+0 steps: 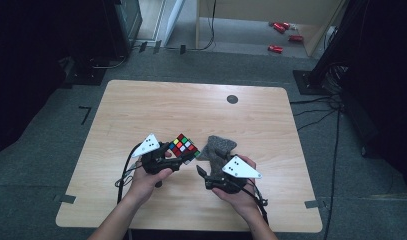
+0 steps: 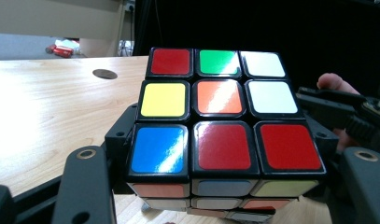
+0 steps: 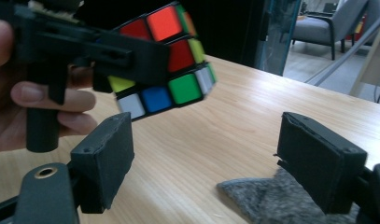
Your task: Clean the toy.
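Observation:
A scrambled colour cube [image 1: 185, 146] [image 2: 220, 116] hangs tilted above the wooden table [image 1: 191, 105]. My left gripper [image 1: 182, 156] [image 2: 220, 154] is shut on it, one black jaw against each side. The right gripper view takes in the same cube [image 3: 169, 60] from the side, with the left hand's fingers beside it. My right gripper [image 1: 203, 172] [image 3: 211, 158] stands open just right of the cube, with nothing between its pads. A grey felt cloth [image 1: 218, 147] [image 3: 267, 198] lies crumpled on the table under and beyond the right jaw.
A dark round hole [image 1: 232, 99] [image 2: 104, 73] marks the table's far side. Several red objects [image 1: 283, 35] lie on the floor beyond. Black stands and cables [image 1: 331, 85] flank the table on the right. A grey chair [image 3: 327, 23] stands off in the room.

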